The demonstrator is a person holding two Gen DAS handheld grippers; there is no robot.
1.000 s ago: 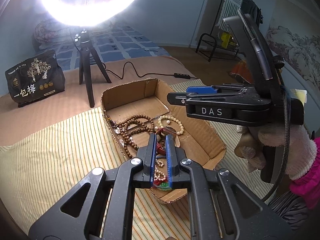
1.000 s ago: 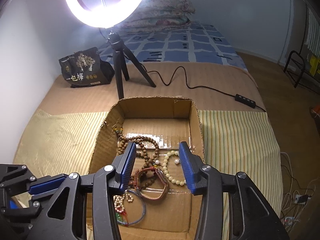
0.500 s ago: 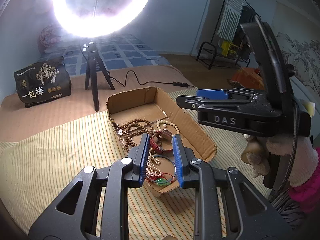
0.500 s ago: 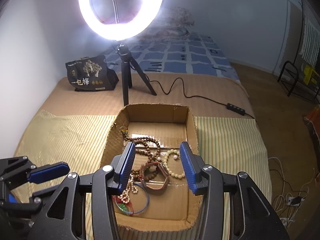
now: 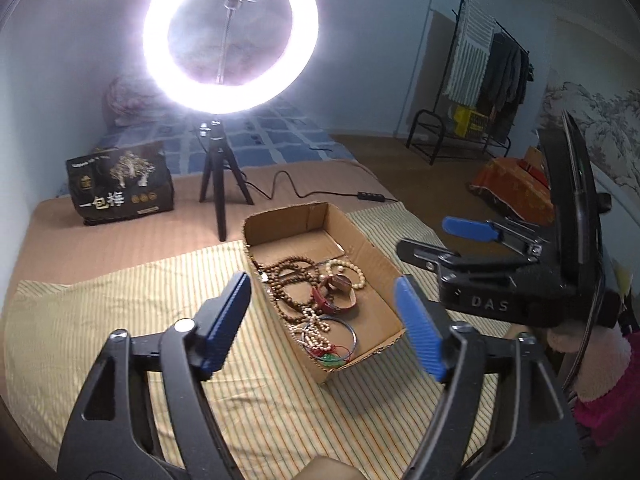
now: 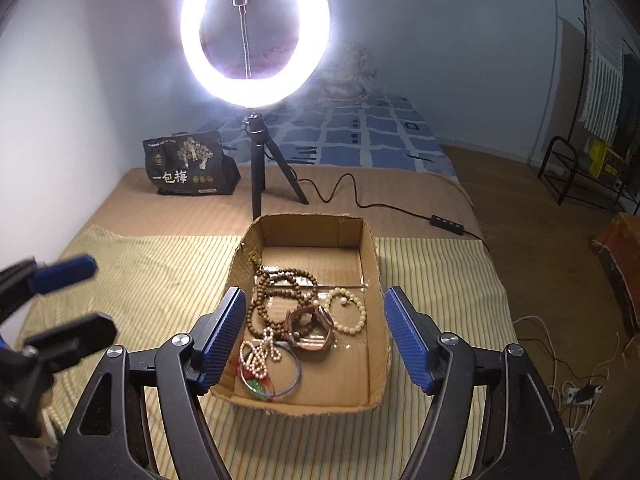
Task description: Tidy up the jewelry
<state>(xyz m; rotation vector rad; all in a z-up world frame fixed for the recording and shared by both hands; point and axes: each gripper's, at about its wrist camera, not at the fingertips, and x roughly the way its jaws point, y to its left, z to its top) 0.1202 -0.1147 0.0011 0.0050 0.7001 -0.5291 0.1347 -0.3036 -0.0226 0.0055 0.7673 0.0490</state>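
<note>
Striped cloth (image 6: pixel 160 280), jewelry box (image 6: pixel 370 256) beyond both grippers' opening, empty jaws.

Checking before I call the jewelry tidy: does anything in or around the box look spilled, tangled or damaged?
Nothing has spilled; every piece lies inside the cardboard box. But the brown bead strand, leather bracelet and small pearl strand overlap in one heap, and the box's near edge looks ragged.

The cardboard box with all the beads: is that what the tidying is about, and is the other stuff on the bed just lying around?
Part of the job:
- cardboard box
- brown bead necklace
- pale bead bracelet
- leather strap
- thin blue bangle
- left gripper and right gripper, jaws opening, nothing between them

Just lying about:
- ring light
- black snack bag
- power cable
</note>
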